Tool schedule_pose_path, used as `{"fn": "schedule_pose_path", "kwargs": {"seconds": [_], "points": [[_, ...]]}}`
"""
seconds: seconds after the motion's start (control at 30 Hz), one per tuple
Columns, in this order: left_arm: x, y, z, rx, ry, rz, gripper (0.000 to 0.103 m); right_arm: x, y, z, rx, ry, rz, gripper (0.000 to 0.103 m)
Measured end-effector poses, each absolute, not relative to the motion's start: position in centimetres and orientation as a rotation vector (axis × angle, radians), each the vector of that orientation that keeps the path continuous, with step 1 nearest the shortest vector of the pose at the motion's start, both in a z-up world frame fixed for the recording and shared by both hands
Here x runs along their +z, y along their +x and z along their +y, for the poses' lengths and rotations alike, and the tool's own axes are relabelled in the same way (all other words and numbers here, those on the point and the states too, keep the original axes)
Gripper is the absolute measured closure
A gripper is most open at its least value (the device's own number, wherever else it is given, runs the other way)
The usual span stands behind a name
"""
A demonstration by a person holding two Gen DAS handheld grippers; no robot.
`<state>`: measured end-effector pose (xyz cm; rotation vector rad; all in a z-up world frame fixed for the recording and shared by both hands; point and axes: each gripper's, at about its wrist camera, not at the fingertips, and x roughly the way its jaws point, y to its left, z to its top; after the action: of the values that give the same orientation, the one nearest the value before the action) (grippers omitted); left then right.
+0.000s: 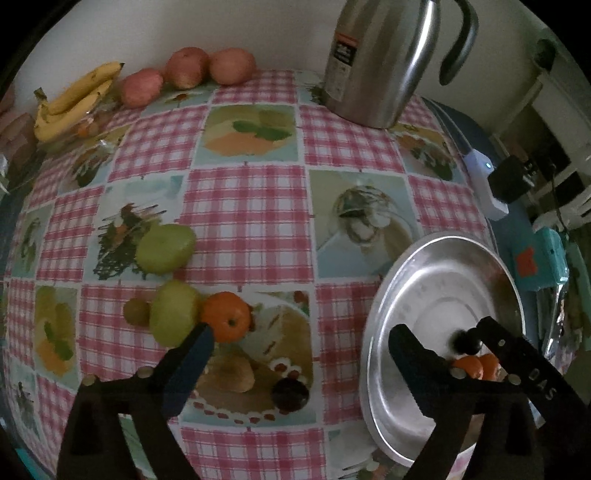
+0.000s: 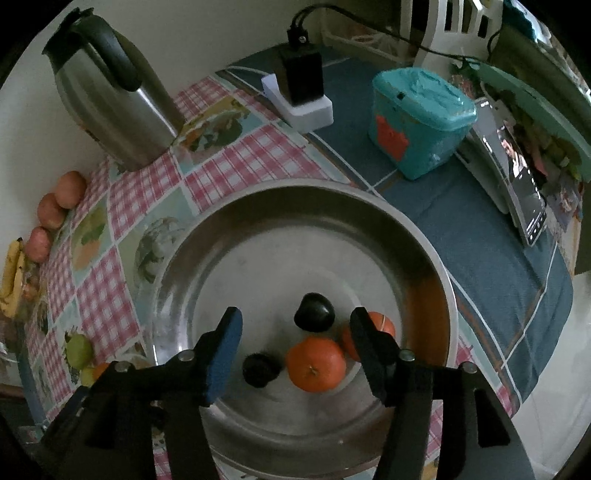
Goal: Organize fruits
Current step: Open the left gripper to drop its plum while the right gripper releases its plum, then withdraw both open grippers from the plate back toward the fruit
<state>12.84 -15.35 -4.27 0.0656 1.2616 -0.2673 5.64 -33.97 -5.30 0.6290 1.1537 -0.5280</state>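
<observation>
Dim room, plain pale wall (image 1: 280,33), white plastic chair (image 2: 439,26) behind table

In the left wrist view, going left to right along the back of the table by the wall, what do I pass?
Bananas → first red apple → second red apple → third red apple → steel thermos jug.

Both views are dim and slightly grainy, with heavy fisheye bending and black corners. Soft glare streaks the kettle (image 1: 380,62) and the plate (image 2: 295,236) rim. The claws sit near-black in the foreground. Fruit at the plate's right edge blurs in the left view.
</observation>
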Motion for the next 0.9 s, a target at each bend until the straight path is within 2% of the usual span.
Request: {"fn": "schedule_pose_path", "kwargs": {"seconds": [0.03, 0.07, 0.2, 0.33, 0.9], "points": [[-4.2, 12.9, -15.2, -0.261, 0.065, 1.257, 0.004, -5.2, 5.7, -33.9, -0.527, 0.625, 1.149, 0.03], [-4.2, 12.9, -15.0, -0.252, 0.062, 1.251, 0.0, -5.1, 5.7, -33.8, -0.525, 0.621, 1.143, 0.029], [-3.7, 13.1, -14.1, -0.213, 0.039, 1.228, 0.0, -4.6, 5.8, -33.4, -0.516, 0.597, 1.123, 0.029], [-3.3, 13.2, -13.1, -0.188, 0.021, 1.209, 0.0, -4.5, 5.9, -33.2, -0.512, 0.59, 1.111, 0.011], [-3.5, 12.8, -8.2, -0.105, -0.01, 1.201, 0.0, -4.5, 6.2, -31.1, -0.488, 0.523, 1.155, 0.01]]}}
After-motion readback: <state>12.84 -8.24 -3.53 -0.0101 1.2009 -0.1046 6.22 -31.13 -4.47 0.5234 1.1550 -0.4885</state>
